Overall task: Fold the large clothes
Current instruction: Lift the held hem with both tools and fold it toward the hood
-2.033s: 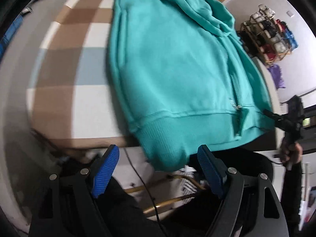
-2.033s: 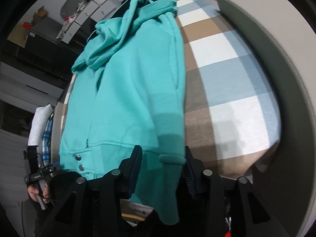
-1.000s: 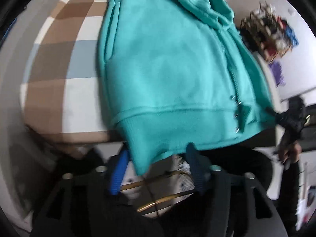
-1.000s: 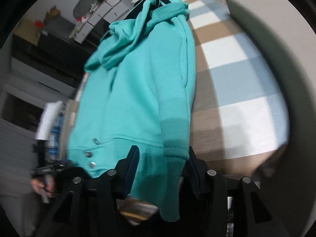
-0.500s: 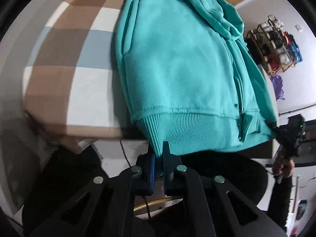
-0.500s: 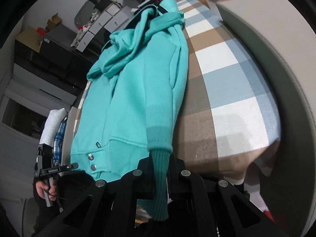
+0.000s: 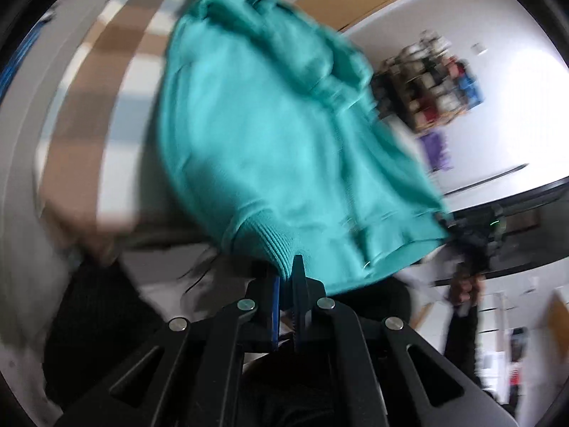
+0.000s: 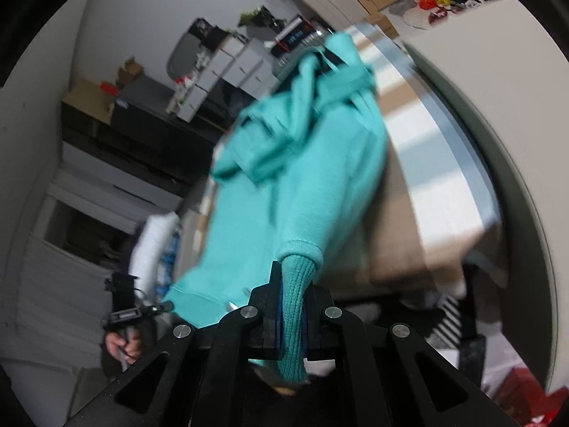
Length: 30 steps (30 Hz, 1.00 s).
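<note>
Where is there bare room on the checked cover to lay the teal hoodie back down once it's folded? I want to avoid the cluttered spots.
The free patch is the checked cover between the hoodie and the pale padded edge; the left wrist view shows the same strip beside the hoodie. The shelf and the drawer units off the other side are crowded.

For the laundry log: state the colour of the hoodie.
The hoodie is plain teal green, ribbed cuff included; clearest in the left wrist view.
</note>
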Each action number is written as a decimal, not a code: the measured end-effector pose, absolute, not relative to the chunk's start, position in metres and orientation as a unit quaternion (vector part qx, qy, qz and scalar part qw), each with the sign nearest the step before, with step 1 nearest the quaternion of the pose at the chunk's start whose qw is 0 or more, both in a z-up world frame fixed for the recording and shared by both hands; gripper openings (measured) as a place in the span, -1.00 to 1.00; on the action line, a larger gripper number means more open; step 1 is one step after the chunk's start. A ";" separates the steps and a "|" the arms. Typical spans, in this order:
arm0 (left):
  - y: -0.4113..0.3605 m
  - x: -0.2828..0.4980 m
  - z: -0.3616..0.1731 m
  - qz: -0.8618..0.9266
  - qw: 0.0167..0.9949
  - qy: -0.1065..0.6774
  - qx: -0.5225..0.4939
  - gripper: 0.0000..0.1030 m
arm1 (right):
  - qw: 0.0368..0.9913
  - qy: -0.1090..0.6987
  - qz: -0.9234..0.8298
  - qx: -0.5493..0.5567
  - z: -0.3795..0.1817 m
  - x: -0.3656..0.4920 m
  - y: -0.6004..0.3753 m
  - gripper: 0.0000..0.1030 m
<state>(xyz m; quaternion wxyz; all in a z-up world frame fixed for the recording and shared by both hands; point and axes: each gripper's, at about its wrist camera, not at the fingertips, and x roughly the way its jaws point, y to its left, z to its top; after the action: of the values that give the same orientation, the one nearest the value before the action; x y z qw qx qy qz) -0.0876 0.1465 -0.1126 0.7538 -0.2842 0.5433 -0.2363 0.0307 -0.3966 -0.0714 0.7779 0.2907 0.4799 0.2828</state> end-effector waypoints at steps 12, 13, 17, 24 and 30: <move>0.200 0.138 -0.019 -0.165 0.770 0.471 -0.398 -0.99 | 0.773 0.495 0.197 0.346 0.030 0.271 -0.353 -0.84; 0.205 0.162 -0.012 -0.156 0.770 0.473 -0.399 -0.99 | 0.767 0.504 0.181 0.354 0.027 0.299 -0.352 -0.82; 0.213 0.219 -0.012 -0.113 0.771 0.488 -0.394 -0.98 | 0.749 0.543 0.126 0.358 -0.002 0.388 -0.342 -0.80; 0.212 0.294 -0.079 -0.061 0.760 0.540 -0.357 -0.98 | 0.705 0.579 0.103 0.395 -0.084 0.465 -0.339 -0.79; 0.228 0.324 -0.132 -0.052 0.702 0.584 -0.404 -0.97 | 0.670 0.575 0.123 0.452 -0.120 0.478 -0.356 -0.56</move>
<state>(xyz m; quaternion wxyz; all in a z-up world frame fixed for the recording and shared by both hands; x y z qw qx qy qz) 0.3243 0.2283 -0.1319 0.7016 -0.4043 0.5844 -0.0518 0.4780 -0.3556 -0.1200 0.6703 0.4520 0.5755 0.1232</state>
